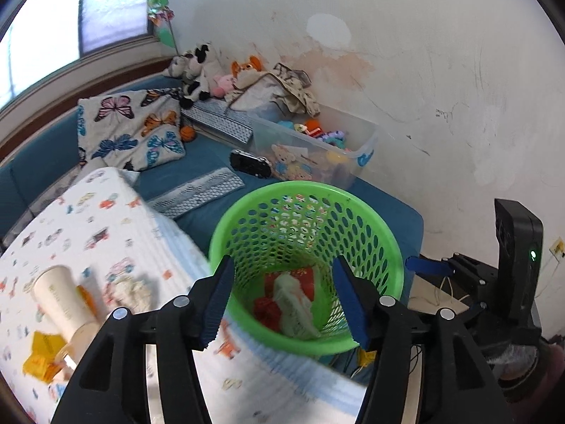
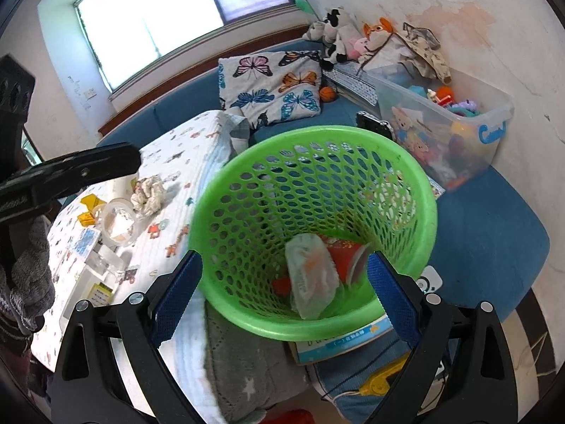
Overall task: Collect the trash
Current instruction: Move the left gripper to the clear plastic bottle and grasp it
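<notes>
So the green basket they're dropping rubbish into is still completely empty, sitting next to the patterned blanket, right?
Not empty. The green basket already holds rubbish: a crumpled whitish wrapper and red packaging lie at its bottom, as the right wrist view shows. It does sit next to the patterned blanket.

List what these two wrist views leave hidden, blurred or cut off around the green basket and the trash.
- Green basket base: right wrist view, hidden behind its own front rim.
- Red wrapper in the basket: right wrist view, mostly covered by a pale wrapper; print unreadable.
- Paper cup on the patterned sheet: left wrist view, motion-blurred; lettering unreadable.
- Booklet: right wrist view, partly under the basket.
</notes>
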`<state>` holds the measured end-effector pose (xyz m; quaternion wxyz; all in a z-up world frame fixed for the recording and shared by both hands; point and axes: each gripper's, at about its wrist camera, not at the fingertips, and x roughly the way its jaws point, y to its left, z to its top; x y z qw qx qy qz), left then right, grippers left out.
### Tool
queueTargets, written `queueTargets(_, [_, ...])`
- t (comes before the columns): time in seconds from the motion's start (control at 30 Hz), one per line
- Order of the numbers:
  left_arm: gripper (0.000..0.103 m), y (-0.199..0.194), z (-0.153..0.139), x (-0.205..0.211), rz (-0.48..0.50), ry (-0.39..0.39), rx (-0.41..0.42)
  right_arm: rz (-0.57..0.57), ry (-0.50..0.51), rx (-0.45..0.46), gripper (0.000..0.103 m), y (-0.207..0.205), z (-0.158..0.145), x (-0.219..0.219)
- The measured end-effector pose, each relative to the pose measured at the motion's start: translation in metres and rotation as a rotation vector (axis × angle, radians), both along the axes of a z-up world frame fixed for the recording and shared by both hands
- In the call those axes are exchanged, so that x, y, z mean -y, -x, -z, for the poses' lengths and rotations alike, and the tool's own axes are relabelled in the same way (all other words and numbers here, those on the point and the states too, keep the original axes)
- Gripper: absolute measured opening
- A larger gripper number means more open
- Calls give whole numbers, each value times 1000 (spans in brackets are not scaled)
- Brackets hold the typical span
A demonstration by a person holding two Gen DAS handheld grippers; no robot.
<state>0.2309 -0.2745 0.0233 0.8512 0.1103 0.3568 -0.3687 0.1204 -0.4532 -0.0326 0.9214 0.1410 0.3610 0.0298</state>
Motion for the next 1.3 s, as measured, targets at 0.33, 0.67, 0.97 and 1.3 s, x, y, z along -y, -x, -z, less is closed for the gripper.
queueTargets(0.33, [71, 30, -7, -92, -109, 20, 28, -69, -5, 23, 94, -1, -10, -39])
queueTargets(0.67, [73, 54, 9, -186, -271, 12, 8, -179, 18, 30, 94, -7, -15, -93])
queueTargets(0.97, [75, 64, 51, -202, -287, -22, -105, -225, 37, 32, 94, -11, -18, -122])
queueTargets(1.3, [75, 49, 81, -171, -291, -96, -164, -215, 27, 24, 94, -11, -16, -116])
